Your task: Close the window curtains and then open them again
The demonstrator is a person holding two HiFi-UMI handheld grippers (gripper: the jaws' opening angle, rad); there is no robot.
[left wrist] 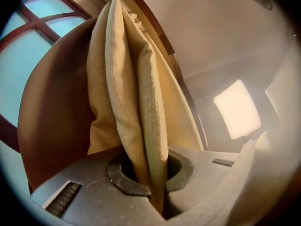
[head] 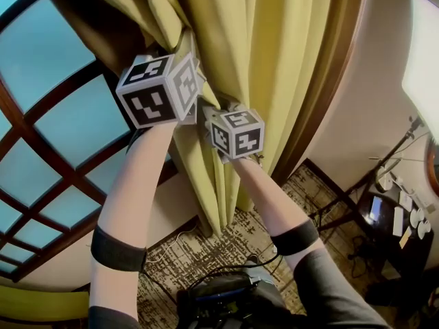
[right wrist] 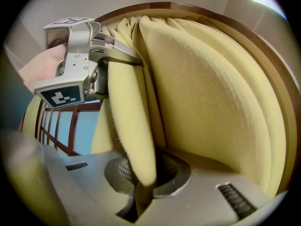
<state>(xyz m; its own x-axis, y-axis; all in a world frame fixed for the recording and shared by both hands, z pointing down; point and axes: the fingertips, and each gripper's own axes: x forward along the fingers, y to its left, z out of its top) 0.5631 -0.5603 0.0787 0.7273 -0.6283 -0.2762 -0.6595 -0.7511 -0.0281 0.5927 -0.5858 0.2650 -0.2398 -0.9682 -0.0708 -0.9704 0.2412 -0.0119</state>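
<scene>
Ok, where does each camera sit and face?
Head view: on the head, looking down at the pleated yellow fabric curtain and brown wood-framed window; both forearms show.
Left gripper view: on the left gripper, along its jaws, up the curtain.
Right gripper view: on the right gripper, facing the curtain; left gripper shows.
All share curtain and window.

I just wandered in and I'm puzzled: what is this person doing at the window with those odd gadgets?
A person holds a tool in each hand, and both are clamped on the yellow curtain. The left gripper is shut on one fold of it, and the right gripper is shut on a fold close by. The curtain hangs bunched at the right side of the window, whose panes on the left are uncovered.
</scene>
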